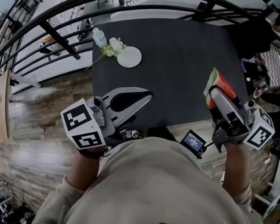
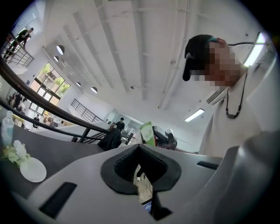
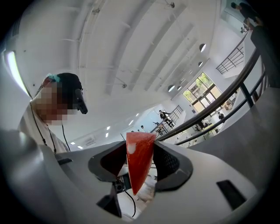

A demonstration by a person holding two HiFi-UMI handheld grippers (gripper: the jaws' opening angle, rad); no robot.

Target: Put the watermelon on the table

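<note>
Well, the table (image 1: 178, 64): a dark, matt square top, bare over most of its area, standing close against a curved railing.
Far left corner of the table: a small white plate (image 1: 129, 57), a sprig of pale flowers (image 1: 112, 47) touching its rim, and a clear bottle (image 1: 99, 37) just behind them; the same three show at the left edge of the left gripper view, the plate (image 2: 31, 169) nearest.
Railing (image 1: 64, 40): black metal bars sweeping round the far and left sides of the table, with a lower level visible through them.
Floor (image 1: 43, 110): wood-look planks in mixed browns and greys, running under the table's near edge.
Ceiling (image 2: 131, 52): high and white, ribbed with long beams, with round lamps and strip lights; tall windows (image 2: 52, 81) let in daylight on one side.
Room beyond: people stand and sit in the distance, too small to tell more.
Right gripper (image 1: 213, 92): its tongs pinch the watermelon (image 1: 219, 84), pads pressing on both flat sides.
Watermelon: a wedge with red flesh and a green rind, held in the tongs by the table's right near edge, not lying on the tabletop; in the right gripper view its red face (image 3: 139, 162) fills the gap between the pads.
Left gripper (image 1: 149, 94): tips pressed together with nothing between them, over the table's near left edge.
Person (image 1: 151, 187): a light sweater fills the foreground, a small lit screen (image 1: 193, 142) hanging between the two hands.
</note>
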